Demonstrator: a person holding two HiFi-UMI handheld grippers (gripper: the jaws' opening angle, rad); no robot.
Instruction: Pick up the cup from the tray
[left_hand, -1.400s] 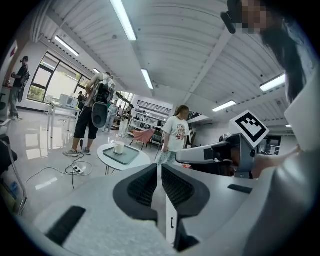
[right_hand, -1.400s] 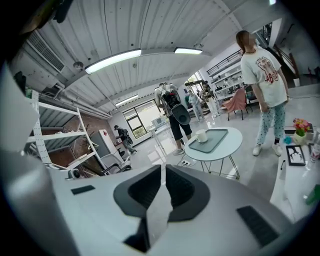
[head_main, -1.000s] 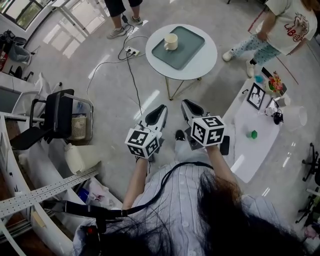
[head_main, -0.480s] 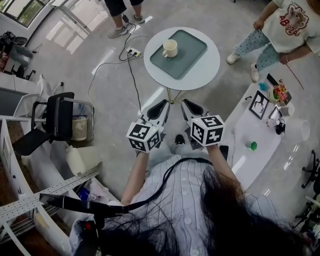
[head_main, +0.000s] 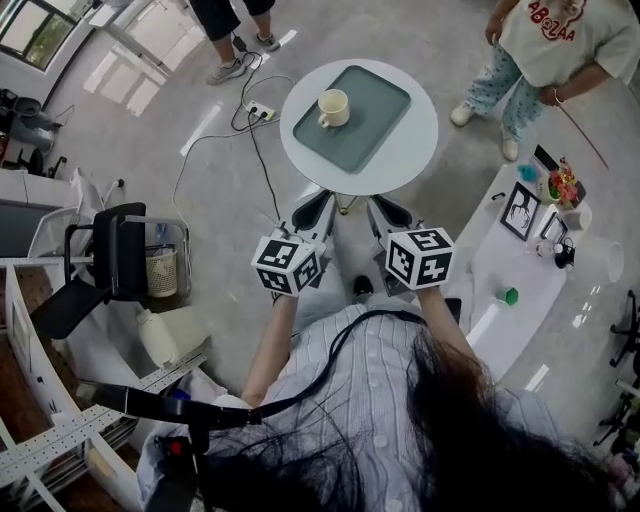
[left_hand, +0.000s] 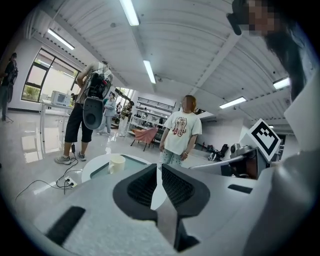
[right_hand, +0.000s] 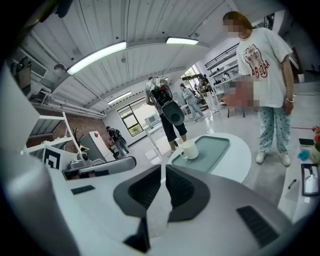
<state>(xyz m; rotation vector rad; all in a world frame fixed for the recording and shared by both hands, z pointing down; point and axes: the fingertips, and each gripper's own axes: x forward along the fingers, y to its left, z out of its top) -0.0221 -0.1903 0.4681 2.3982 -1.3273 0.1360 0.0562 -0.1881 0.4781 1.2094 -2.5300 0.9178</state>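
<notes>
A cream cup (head_main: 333, 108) with a handle stands upright on a grey-green tray (head_main: 365, 115), which lies on a round white table (head_main: 412, 135). Both grippers are held side by side short of the table's near edge, well apart from the cup. My left gripper (head_main: 322, 200) points at the table with its jaws shut and empty. My right gripper (head_main: 380, 205) is beside it, also shut on nothing. In the left gripper view the cup (left_hand: 117, 163) shows left of the jaw tips (left_hand: 159, 169). The right gripper view has the cup (right_hand: 189, 149) and tray (right_hand: 214, 146) above and right of the tips (right_hand: 163, 168).
A person in a white T-shirt (head_main: 560, 40) stands right of the table; another person's legs (head_main: 232, 25) are behind it. A power strip with cables (head_main: 262, 110) lies on the floor at left. A black chair (head_main: 105, 250) and a long white table (head_main: 520, 260) flank me.
Both grippers have moved forward toward the round table, which now lies nearer to their tips. The person in the white T-shirt has shifted at the right. The jaws look the same.
</notes>
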